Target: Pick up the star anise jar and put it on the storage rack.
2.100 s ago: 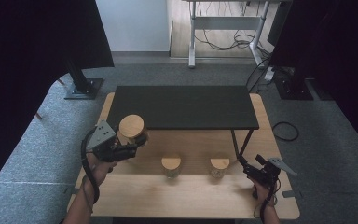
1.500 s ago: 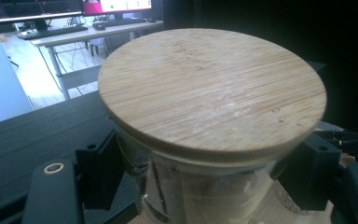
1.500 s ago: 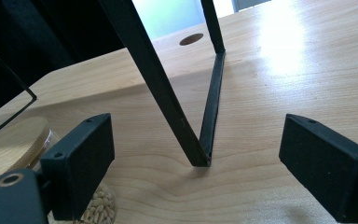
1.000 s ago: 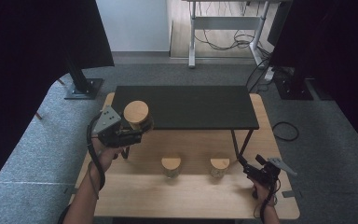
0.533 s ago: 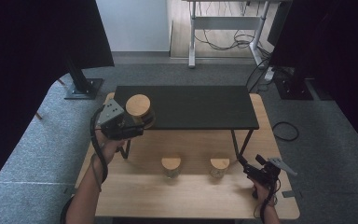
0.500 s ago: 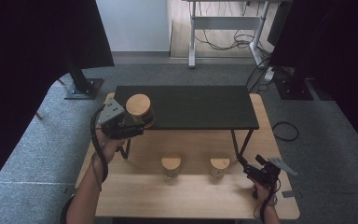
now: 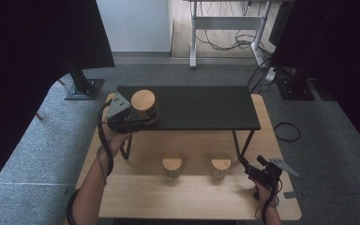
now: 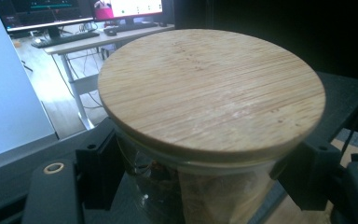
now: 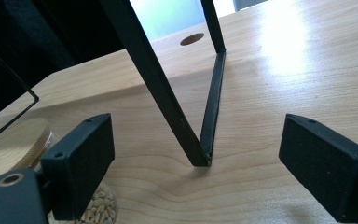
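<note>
The left claw (image 7: 138,117) was clamped on a glass jar with a bamboo lid (image 7: 143,105), its jaws pressed against the glass just under the lid in the left gripper view. Over the last 2 seconds it had carried the jar up from beside the shelf's left front leg to the left end of the black shelf (image 7: 206,105) that stands on the wooden worktop (image 7: 192,206). The jar's base seemed at or just above the shelf top; contact could not be told. That likely put the job at the set-down stage for jar 1 of 3. 2 more lidded jars (image 7: 172,166) (image 7: 221,167) sat on the worktop under the shelf's front edge, unmoved. The right claw (image 7: 247,168) rested near the worktop's right front corner, jaws wide apart and empty, facing the shelf's right leg (image 9: 205,112).
</note>
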Tool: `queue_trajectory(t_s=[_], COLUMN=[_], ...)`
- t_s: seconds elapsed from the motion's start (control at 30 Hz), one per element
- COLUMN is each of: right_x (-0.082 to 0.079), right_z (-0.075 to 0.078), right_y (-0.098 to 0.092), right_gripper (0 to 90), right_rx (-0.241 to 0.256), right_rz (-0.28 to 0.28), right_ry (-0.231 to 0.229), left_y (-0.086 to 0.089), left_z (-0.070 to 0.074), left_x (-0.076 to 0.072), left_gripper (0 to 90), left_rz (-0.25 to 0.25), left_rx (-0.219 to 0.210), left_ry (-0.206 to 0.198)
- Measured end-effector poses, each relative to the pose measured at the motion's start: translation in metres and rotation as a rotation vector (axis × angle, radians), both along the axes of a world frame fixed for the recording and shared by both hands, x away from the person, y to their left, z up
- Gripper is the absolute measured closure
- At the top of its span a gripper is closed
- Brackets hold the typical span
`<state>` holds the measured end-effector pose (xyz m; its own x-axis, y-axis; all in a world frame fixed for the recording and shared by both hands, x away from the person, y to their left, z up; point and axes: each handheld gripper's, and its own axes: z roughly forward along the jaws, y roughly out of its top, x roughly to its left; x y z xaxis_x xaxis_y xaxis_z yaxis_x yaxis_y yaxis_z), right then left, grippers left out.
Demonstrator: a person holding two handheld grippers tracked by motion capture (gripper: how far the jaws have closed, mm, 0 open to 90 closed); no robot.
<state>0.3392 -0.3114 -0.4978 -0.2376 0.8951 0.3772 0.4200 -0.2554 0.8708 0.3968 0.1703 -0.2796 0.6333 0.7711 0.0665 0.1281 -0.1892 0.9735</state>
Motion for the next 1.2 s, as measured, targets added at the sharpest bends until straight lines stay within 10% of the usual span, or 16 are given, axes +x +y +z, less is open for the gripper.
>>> queue_trajectory(t_s=[1.2], right_x=[0.000], right_z=[0.000], right_y=[-0.001], right_gripper=[10.4], right_rx=[0.008], right_rz=[-0.001], right_ry=[0.003], left_y=[-0.017], left_z=[-0.016], left_x=[0.045], left_gripper=[24.6], left_rz=[0.106], left_rx=[0.056], left_ry=[0.108])
